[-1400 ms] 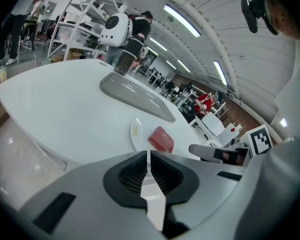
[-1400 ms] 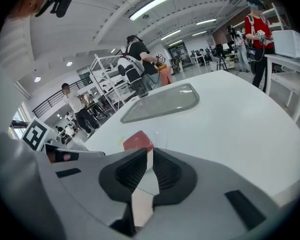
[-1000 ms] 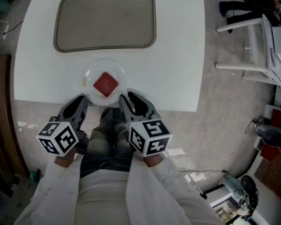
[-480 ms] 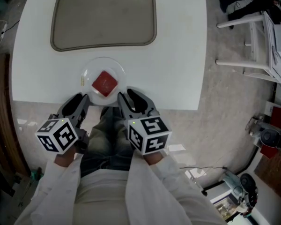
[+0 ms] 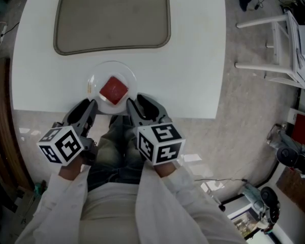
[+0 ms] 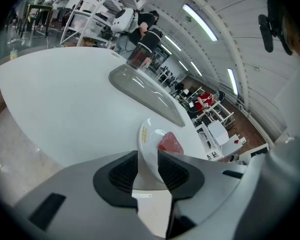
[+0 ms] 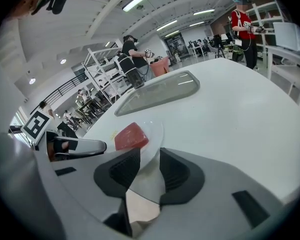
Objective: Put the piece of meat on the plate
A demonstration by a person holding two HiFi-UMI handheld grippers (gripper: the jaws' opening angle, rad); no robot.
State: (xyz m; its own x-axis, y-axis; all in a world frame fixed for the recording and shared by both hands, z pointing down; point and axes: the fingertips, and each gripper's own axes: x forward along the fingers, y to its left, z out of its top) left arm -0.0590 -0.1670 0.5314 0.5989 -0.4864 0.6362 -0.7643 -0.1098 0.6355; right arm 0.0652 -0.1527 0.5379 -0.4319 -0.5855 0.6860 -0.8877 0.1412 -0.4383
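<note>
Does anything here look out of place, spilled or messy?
Nothing is spilled or damaged. The piece of meat lies flat in the middle of the plate. The only slight oddity is that the plate sits right at the near edge of the table.

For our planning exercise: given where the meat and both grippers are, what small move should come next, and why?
Probably draw both grippers back from the table edge: the piece of meat already lies on the plate, and the left gripper and right gripper stand open, clamping nothing.
</note>
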